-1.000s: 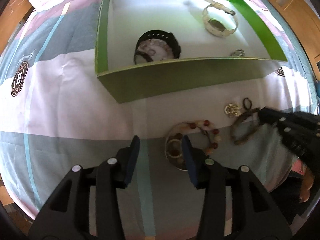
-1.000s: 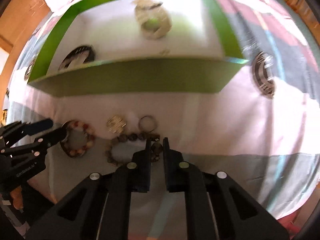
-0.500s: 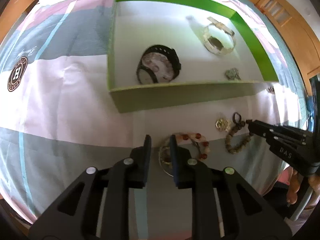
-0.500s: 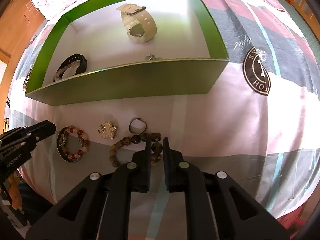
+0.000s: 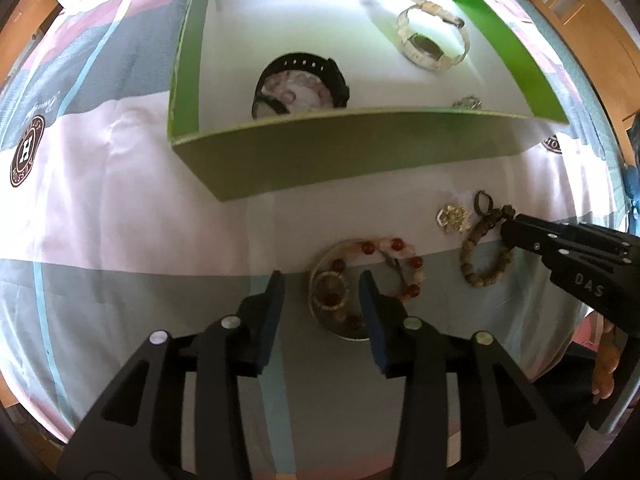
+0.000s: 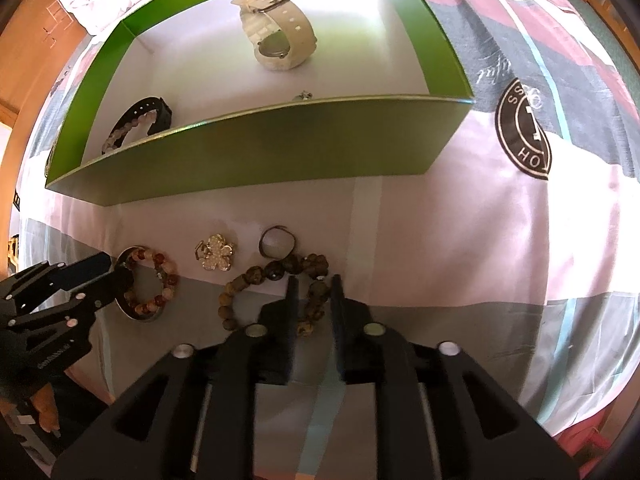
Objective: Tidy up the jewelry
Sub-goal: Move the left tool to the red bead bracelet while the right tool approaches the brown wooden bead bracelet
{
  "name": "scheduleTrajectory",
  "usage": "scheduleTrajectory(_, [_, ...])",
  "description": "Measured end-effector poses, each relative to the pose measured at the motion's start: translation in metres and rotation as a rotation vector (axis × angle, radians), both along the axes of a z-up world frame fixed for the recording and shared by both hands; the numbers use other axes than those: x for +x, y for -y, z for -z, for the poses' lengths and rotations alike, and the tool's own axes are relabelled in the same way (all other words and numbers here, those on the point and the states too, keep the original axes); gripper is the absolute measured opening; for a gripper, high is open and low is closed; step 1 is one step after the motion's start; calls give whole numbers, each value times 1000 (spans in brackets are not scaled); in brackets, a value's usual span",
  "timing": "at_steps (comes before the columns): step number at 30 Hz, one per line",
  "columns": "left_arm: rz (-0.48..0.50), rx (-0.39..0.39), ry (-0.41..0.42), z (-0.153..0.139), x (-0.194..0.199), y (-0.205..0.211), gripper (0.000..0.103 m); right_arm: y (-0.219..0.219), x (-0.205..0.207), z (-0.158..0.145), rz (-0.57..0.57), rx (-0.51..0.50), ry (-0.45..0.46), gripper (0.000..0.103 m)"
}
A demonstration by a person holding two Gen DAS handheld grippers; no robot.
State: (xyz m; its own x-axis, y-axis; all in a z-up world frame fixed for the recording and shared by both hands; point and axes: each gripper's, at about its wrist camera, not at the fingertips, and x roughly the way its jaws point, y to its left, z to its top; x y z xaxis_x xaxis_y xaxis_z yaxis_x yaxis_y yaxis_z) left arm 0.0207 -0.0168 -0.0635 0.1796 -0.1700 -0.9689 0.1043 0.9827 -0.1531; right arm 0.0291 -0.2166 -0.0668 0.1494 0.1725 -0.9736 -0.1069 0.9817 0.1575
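A red-and-pale bead bracelet (image 5: 396, 246) (image 6: 160, 276) lies with a silver bangle (image 5: 340, 330) on the bedsheet. My left gripper (image 5: 320, 284) (image 6: 116, 272) points down over their left part. Its jaws are opening, and the pads do not press on the bangle edge between them. To the right lies a brown bead bracelet (image 5: 484, 256) (image 6: 256, 280). My right gripper (image 6: 314, 284) (image 5: 508, 228) straddles its right side, jaws opening, beads loose between the fingers. A gold flower brooch (image 6: 216, 252) and a ring (image 6: 277, 241) lie beside it.
The green box (image 5: 320, 160) (image 6: 260, 152) stands just beyond, its near wall toward me. It holds a black watch (image 5: 300, 84) around pale beads, a cream watch (image 5: 432, 44) and a small silver piece (image 5: 466, 102). The striped sheet spreads left and right; wooden furniture stands behind.
The left jaws narrowed over the bangle and have parted again. The right jaws, nearly shut at the brown beads before, now stand apart. The jewelry lies where it was.
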Motion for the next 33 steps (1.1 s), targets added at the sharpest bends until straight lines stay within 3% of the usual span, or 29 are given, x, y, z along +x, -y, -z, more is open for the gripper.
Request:
scheduleTrajectory(2, [4,9,-1,2,0,3,38,-1,0,1,-3,0,4,22])
scheduleTrajectory(4, [10,11,-6,4,-1,4,27,-1,1,1,-3,-1,7,22])
scheduleTrajectory(9, [-5,-15,14,-2,0,-2,23,3,2,0,-1,0,7,22])
scheduleTrajectory(10, [-11,-15,19,-4,0,-5,14,4,2,0,-1,0,9,22])
scheduleTrajectory(11, [-23,-22,27,-7,1,-9,13,6,2,-1,0,1,10,22])
scheduleTrajectory(17, [-54,-60,37,-14,2,-22,16,3,-6,-13,-4,33,31,22])
scheduleTrajectory(21, [-26,-79,52,-18,-1,-13,20,3,-6,-12,-8,29,23,22])
scheduleTrajectory(25, [43,-147,55,-22,-2,9,23,3,-6,-11,-10,29,21,22])
scheduleTrajectory(33, [86,-105,-1,-3,-2,34,27,5,-4,-9,-2,32,12,22])
